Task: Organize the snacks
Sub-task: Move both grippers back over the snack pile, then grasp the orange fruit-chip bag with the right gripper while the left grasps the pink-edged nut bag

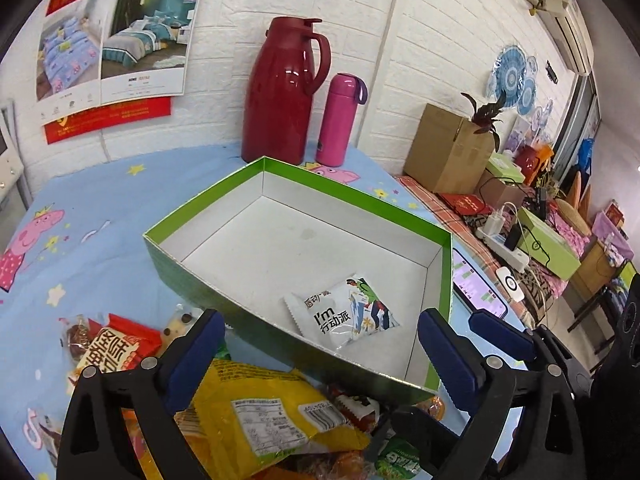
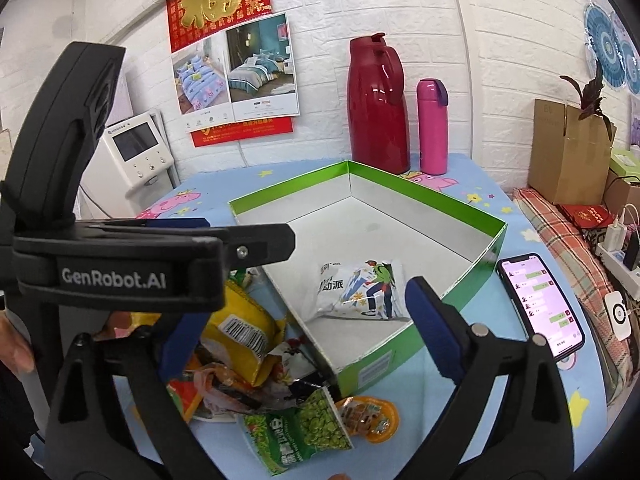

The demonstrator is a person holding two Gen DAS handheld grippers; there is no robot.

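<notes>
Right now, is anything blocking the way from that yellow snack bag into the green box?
Only the green cardboard box's own near wall; the yellow plastic snack bag must be lifted over it. Nothing else visible intervenes.

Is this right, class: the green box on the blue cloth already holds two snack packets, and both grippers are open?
One detail is wrong. The green box holds a single packet, the white snack packet, as the right wrist view shows. The left gripper and right gripper are indeed open.
</notes>
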